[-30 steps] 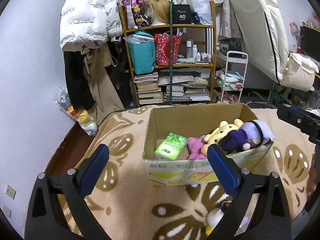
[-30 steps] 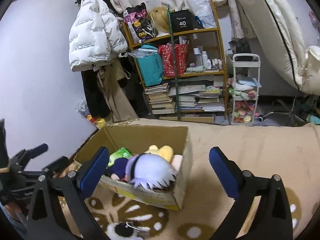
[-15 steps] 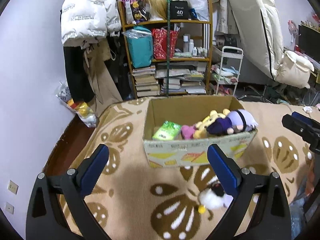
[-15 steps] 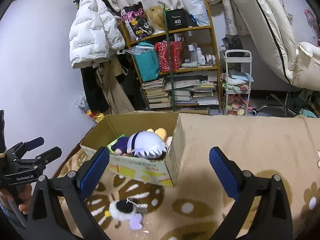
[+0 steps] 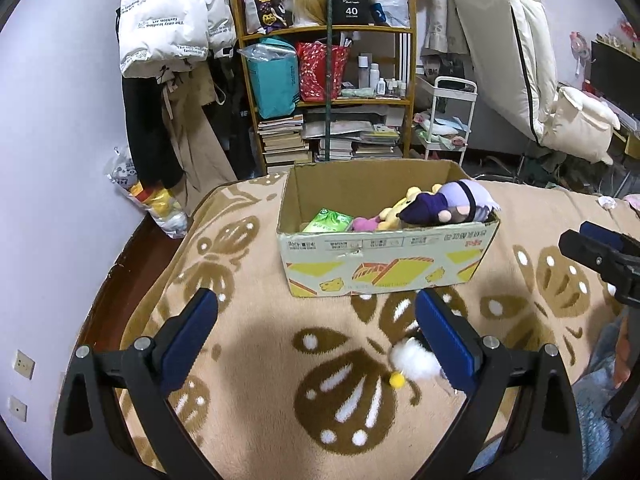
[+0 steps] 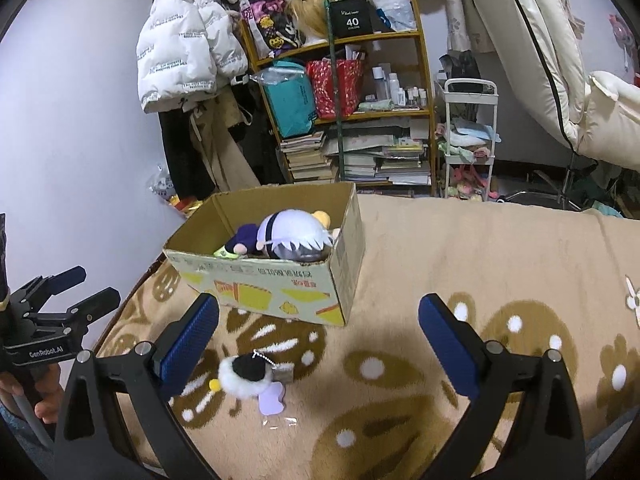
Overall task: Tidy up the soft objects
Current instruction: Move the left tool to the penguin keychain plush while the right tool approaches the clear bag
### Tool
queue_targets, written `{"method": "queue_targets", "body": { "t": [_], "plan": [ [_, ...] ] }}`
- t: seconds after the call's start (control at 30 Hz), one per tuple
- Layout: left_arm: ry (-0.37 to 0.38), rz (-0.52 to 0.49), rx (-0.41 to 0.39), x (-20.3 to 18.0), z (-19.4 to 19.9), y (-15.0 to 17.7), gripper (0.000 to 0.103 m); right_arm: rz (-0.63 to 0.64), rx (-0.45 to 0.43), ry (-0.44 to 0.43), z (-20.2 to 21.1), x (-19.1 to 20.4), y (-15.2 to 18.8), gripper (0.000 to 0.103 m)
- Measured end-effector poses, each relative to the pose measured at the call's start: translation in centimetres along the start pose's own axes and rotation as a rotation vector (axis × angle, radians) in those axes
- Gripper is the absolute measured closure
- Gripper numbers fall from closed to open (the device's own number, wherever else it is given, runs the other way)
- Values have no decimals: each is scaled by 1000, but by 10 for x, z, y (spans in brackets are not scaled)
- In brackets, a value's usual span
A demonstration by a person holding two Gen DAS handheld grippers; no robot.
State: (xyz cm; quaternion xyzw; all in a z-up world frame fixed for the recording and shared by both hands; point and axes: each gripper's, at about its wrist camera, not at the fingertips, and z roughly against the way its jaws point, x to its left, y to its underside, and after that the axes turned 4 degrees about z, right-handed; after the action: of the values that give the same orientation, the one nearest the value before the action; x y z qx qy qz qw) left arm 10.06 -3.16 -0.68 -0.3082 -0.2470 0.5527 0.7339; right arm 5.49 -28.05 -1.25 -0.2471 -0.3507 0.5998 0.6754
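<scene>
One keychain plush outside box

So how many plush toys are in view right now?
4. In the cardboard box: a purple-and-lavender doll, a yellow plush and a pink plush. A white-and-black keychain plush lies on the beige blanket. More may be hidden underneath.

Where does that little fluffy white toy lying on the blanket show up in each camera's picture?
Left wrist view: the fluffy white toy lies low and right of centre, partly behind the right finger.
Right wrist view: the toy lies low and left of centre, in the open.
Shared landmark: the cardboard box just beyond it.
</scene>
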Motion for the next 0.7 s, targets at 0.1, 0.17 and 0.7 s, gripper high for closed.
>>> {"method": "queue_targets", "body": {
  "t": [0.1, 0.17, 0.7],
  "plan": [
    [14, 10, 10, 1, -5, 3, 5, 10, 8, 4, -3, 3, 2, 0],
    [23, 12, 19, 0, -10, 6, 5, 15, 17, 4, -6, 5, 3, 0],
    [98, 41, 19, -2, -35, -9, 5, 80, 136, -13, -45, 22, 14, 0]
  ]
}}
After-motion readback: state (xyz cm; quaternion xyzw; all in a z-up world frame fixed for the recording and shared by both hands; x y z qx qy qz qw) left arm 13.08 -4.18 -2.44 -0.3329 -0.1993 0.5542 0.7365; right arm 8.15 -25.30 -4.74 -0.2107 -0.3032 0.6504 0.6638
